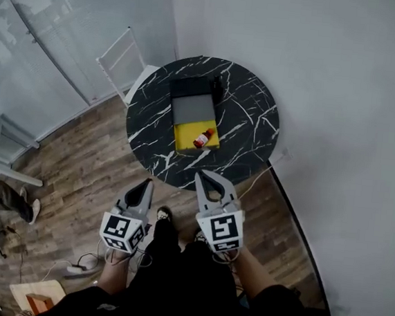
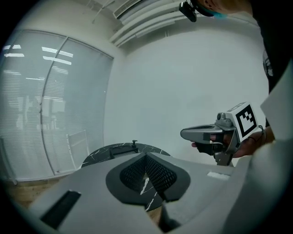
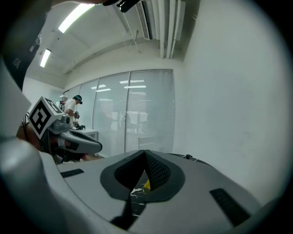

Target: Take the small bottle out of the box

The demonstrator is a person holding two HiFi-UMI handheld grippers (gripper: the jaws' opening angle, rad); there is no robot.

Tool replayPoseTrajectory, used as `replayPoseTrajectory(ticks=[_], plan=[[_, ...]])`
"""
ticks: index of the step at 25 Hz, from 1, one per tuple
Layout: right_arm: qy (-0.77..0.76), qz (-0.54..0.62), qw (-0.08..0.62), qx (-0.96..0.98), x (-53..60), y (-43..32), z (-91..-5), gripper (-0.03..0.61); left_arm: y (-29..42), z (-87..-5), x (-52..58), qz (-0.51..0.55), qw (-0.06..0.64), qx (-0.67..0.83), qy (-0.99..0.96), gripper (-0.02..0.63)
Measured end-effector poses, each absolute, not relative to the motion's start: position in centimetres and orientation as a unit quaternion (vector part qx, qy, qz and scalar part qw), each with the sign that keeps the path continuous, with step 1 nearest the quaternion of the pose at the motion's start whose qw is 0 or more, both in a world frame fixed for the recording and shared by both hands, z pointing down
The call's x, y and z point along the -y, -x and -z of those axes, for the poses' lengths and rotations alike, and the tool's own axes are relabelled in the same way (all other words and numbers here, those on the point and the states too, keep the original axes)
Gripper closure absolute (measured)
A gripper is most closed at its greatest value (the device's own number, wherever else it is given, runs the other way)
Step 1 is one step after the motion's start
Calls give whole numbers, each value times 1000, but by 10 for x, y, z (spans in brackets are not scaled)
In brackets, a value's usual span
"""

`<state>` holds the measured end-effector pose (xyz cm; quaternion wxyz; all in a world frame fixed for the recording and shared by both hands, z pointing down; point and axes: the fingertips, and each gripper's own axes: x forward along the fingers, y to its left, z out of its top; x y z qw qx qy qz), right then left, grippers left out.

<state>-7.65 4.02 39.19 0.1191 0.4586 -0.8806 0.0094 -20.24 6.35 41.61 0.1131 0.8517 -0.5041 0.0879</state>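
On the round black marble table (image 1: 249, 124) stands an open box (image 1: 194, 109) with a dark lid at the back, a grey middle and a yellow front part. The small bottle (image 1: 203, 138), red with a white label, lies on its side on the yellow part. Both grippers hang over the wood floor short of the table's near edge. The left gripper (image 1: 147, 183) is shut and empty, its jaws meeting at the tips (image 2: 146, 156). The right gripper (image 1: 208, 180) is also shut with nothing in it (image 3: 145, 153). A sliver of the yellow part (image 3: 145, 185) shows under its jaws.
A white chair (image 1: 127, 60) stands behind the table on the left. A glass partition runs along the left and a white wall (image 1: 342, 98) along the right. A small black object (image 1: 217, 85) sits beside the box lid. Cables (image 1: 79, 267) lie on the floor.
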Motion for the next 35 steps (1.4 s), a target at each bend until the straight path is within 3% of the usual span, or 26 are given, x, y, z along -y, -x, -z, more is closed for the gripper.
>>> replayPoseTrajectory(ticks=[18,35], plan=[[-535,-60,166,827,21,133,-439,583,209,-454,69,-174,123,315,-925,615],[-581,-109,148,793,91,47,-482,583,123,-510,125,-258,156,248,-921,615]])
